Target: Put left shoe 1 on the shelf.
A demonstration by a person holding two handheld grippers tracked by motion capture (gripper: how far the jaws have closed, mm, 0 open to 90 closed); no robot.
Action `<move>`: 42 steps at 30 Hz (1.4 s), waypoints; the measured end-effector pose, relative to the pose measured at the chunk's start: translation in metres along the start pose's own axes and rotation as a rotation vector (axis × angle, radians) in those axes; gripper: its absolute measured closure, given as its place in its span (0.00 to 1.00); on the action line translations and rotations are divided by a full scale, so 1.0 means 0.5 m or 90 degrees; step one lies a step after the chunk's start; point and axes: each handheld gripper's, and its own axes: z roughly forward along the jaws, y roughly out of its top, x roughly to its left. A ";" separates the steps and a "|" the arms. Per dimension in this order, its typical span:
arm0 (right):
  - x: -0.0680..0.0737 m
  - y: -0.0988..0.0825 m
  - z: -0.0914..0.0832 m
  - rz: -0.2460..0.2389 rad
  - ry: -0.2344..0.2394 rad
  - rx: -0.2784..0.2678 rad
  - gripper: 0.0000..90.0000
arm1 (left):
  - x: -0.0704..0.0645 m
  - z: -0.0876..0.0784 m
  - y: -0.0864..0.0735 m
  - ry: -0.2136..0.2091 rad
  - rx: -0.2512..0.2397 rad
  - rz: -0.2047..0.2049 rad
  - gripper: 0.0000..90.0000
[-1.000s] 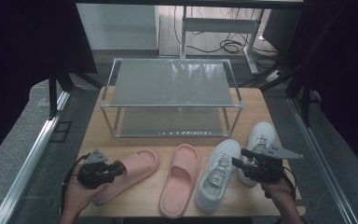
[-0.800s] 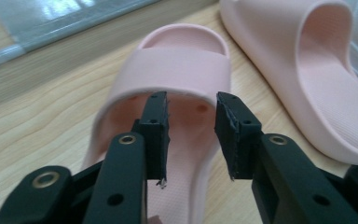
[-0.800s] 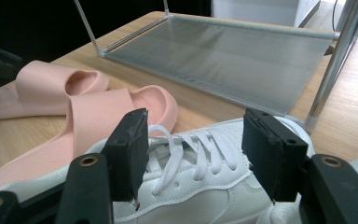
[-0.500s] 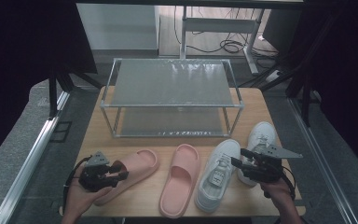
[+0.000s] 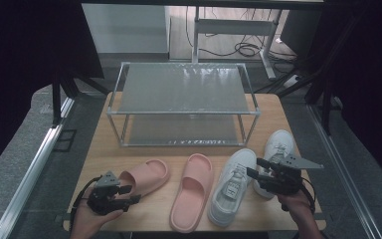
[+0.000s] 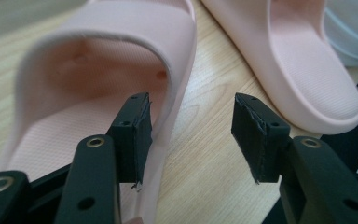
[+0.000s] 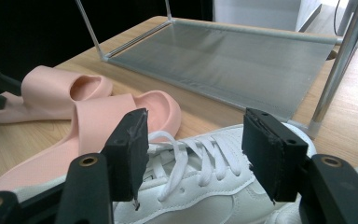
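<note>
- Left pink slipper [image 5: 142, 175] lies on the wooden table [image 5: 104, 149], near its front edge and left of the other footwear, toe angled toward the rack.
- Left gripper [image 5: 129, 194] is at the slipper's heel end. Jaws have just been opening and now stand spread. In the left gripper view one black pad [image 6: 135, 135] sits inside the slipper [image 6: 98, 84], against the side wall; the other pad is outside over bare wood, clear of the wall. No pinch on the slipper.
- Second pink slipper [image 5: 193, 195] lies just to the right, then a white sneaker [image 5: 233, 185] and a second white sneaker [image 5: 277, 152] beyond it.
- Right gripper [image 5: 252, 168] hovers over the near sneaker [image 7: 200, 186], jaws wide apart, holding nothing.
- Two-tier metal shoe rack [image 5: 184, 107] stands behind the row; both shelves are bare.
- Judgement: shelving looks to be the job. Nothing is on the rack yet; all four items remain on the table. The left slipper needs a fresh grip before any lift.
</note>
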 end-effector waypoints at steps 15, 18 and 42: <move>-0.004 -0.004 -0.012 0.006 -0.010 -0.004 0.46 | 0.013 0.052 0.001 0.049 -0.004 0.014 0.84; -0.004 -0.004 -0.012 0.004 -0.011 -0.003 0.46 | 0.004 0.048 0.013 0.069 -0.013 0.036 0.90; -0.004 -0.003 -0.011 0.005 -0.012 -0.005 0.46 | 0.053 0.112 0.218 0.135 -0.076 0.034 0.94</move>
